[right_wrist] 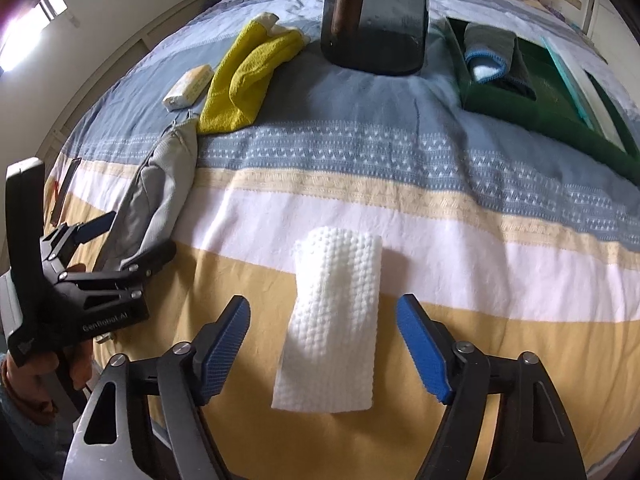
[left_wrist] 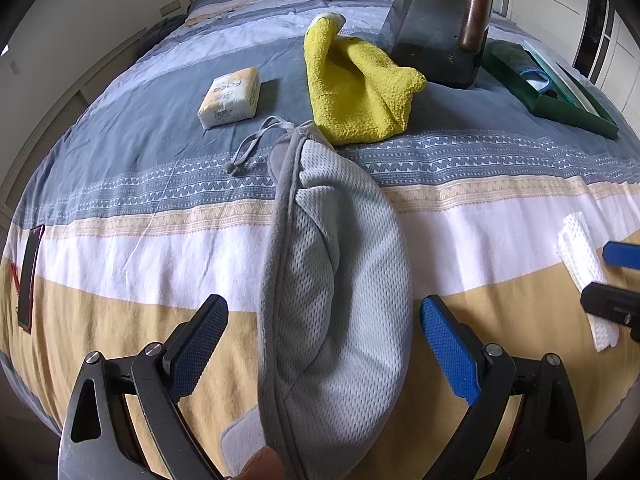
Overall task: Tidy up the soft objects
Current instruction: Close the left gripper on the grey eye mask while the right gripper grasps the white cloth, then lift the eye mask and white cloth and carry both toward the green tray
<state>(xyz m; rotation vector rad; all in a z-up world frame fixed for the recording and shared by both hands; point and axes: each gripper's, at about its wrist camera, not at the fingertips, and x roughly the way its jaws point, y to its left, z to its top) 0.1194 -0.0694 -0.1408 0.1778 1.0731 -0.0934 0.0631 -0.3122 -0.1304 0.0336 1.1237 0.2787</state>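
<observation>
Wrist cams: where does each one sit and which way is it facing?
Left wrist: on left gripper, facing up the bed; open jaws straddle grey pouch; a fingertip shows at the bottom edge.
Right wrist: on right gripper, same heading; open jaws flank white cloth.
Shared: pouch, cloth, yellow towel, green box.

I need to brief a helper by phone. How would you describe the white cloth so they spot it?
On the striped bed, look at the near yellow band, between the open right gripper fingers. The white cloth lies folded there, a small dimpled rectangle, unlike the grey pouch to its left.
</observation>
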